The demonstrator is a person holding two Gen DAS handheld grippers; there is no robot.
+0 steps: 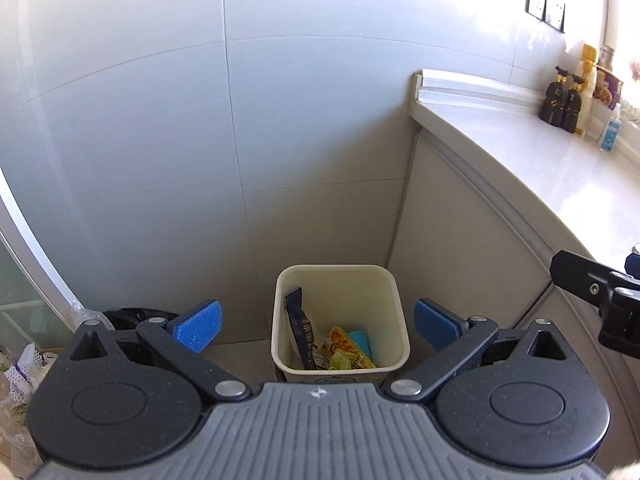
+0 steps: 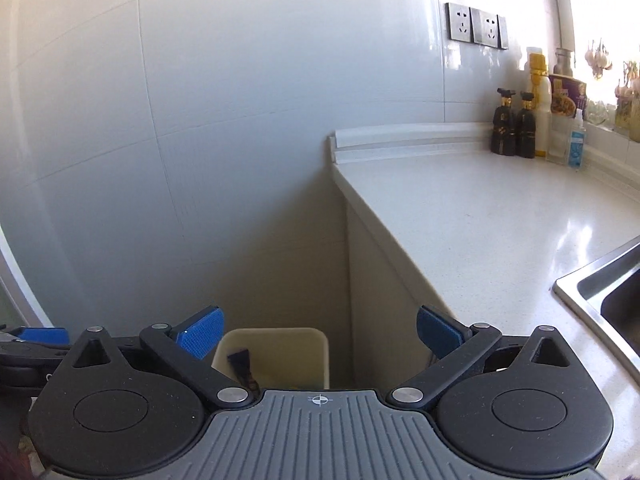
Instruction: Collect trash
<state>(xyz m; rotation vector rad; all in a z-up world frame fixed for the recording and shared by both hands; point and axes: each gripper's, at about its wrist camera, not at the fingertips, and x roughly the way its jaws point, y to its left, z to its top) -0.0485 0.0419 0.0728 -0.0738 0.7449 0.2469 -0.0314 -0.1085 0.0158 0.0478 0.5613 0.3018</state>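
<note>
Both grippers, left & right, spread empty above bin w/ wrappers inside—prob. drop done.

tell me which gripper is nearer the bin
Left. The left gripper hangs right above the bin, fingers open; the right gripper sits off to its right, by the counter.

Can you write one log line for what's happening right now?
left gripper: jaws open, empty | right gripper: jaws open, empty | trash bin: on floor, holds wrappers
</note>
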